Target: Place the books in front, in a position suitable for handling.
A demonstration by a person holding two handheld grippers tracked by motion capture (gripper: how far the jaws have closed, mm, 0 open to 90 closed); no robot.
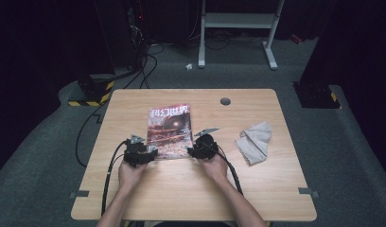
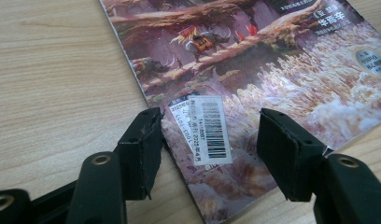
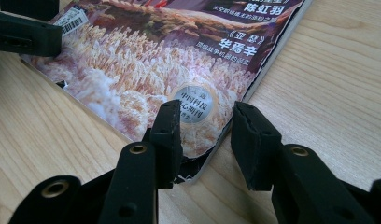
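High view: the magazine [image 1: 169, 131] lay flat near the middle of the table [image 1: 134, 189], cover up, with its near edge toward the person. The left gripper [image 1: 151, 150] sat at the near left corner and the right gripper [image 1: 192, 150] at the near right corner. A crumpled grey cloth [image 1: 254, 141] lay well apart to the right. Risk: uneven pulls from the two corners could skew the magazine or slide it across the smooth table.

Left gripper view: the fingers [image 2: 141, 151] stood wide open, straddling the corner that bears the barcode label [image 2: 208, 130]. Nothing was gripped; one finger rested at the spine edge, the other over the cover. Risk: closing from this position could pinch only the top cover and crease or tear it.

Right gripper view: the fingers [image 3: 167, 140] stood partly open around the slightly lifted near corner beside the round silver sticker [image 3: 194, 103]. Whether the pads pressed on the paper could not be told. Risk: the glossy cover could slip out, or only a few pages be caught, so the corner would bend.
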